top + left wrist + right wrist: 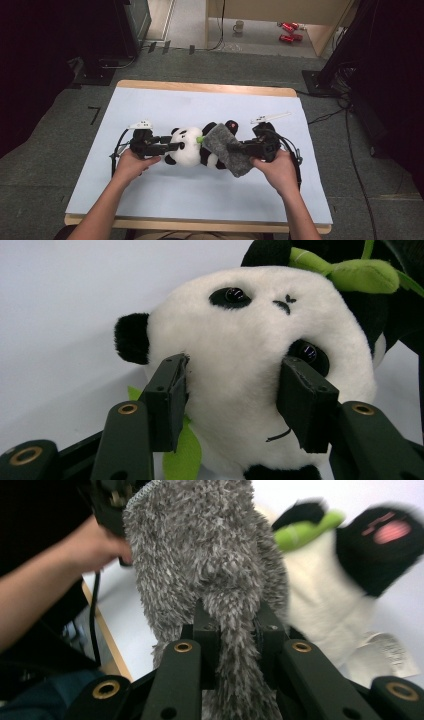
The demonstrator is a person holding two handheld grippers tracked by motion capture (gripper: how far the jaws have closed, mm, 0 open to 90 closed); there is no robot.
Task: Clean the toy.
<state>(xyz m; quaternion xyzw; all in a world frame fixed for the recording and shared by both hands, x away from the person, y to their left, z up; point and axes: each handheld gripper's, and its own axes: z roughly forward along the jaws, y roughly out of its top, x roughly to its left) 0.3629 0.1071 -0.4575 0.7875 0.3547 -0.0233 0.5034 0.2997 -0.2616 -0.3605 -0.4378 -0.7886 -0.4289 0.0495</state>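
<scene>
On the pale blue tabletop (150, 200) lies a plush panda (190, 146); the left gripper (172, 147) pinches its fluffy head, the right gripper (235, 148) pinches a shaggy grey cloth (227, 147) beside it.

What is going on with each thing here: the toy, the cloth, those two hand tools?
Toy panda: lying on the pale blue table cover, its head gripped from both sides.
Grey fluffy cloth: pinched at one edge, draped over the panda's body.
Left tool: clamped on the panda's head.
Right tool: shut on the cloth.
Paper tag: lying flat beside the panda.
</scene>
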